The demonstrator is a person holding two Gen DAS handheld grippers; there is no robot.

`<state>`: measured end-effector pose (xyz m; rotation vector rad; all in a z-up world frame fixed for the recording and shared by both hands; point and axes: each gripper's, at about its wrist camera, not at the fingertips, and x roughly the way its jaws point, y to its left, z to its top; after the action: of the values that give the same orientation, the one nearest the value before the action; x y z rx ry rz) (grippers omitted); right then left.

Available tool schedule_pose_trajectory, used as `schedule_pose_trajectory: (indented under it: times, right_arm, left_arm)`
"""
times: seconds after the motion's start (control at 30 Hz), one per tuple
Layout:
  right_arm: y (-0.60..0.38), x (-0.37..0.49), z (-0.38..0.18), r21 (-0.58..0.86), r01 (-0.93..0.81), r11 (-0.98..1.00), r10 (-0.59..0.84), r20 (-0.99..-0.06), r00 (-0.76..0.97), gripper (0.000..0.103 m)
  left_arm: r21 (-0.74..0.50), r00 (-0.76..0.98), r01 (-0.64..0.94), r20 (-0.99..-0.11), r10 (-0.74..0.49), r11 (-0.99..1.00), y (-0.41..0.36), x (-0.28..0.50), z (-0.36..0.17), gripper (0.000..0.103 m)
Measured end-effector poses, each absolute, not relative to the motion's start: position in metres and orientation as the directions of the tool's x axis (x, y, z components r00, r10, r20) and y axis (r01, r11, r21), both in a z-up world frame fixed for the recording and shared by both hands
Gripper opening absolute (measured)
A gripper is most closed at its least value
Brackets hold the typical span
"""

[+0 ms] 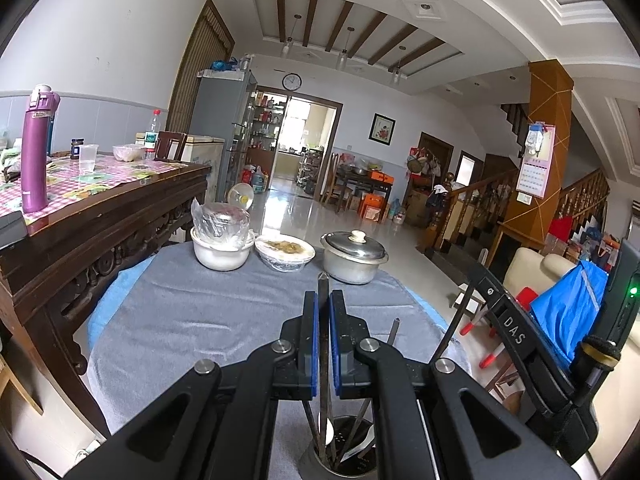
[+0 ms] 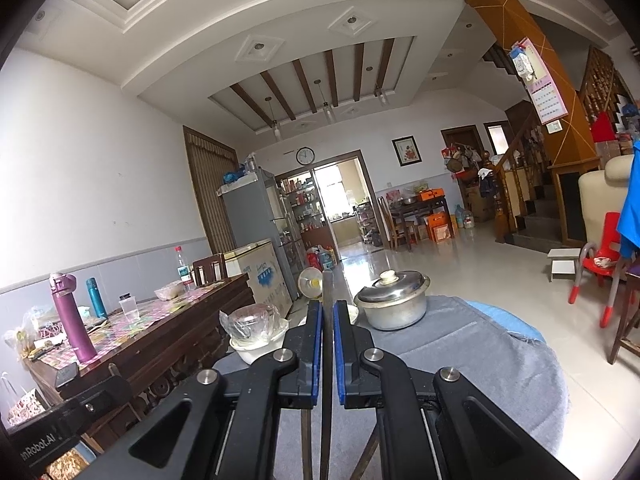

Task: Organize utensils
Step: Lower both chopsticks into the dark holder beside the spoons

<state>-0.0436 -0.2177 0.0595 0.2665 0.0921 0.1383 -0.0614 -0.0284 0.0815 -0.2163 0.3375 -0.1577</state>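
My left gripper is shut on a dark chopstick that stands upright between the blue pads, its tip just above them. Straight below it a metal utensil holder holds several chopsticks and a white spoon. My right gripper is likewise shut on a dark chopstick poking up past its fingers. Two more sticks show below it. In the left wrist view the right gripper's body hangs at the right, with its thin chopstick slanting down.
A round table under a grey cloth carries a white bowl with a wrapped container, a covered dish of food and a lidded metal pot at its far edge. A carved wooden sideboard with a purple flask stands to the left.
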Motion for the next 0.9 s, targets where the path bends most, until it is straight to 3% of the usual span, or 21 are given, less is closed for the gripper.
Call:
schedule_pose_trajectory:
  times: [0.9]
  right_arm:
    - [-0.203, -0.05, 0.052, 0.201, -0.189, 0.961, 0.219, -0.139, 0.966, 0.007]
  left_arm:
    - [-0.236, 0.901, 0.184, -0.348, -0.26, 0.954, -0.05, -0.07, 0.079, 0.006]
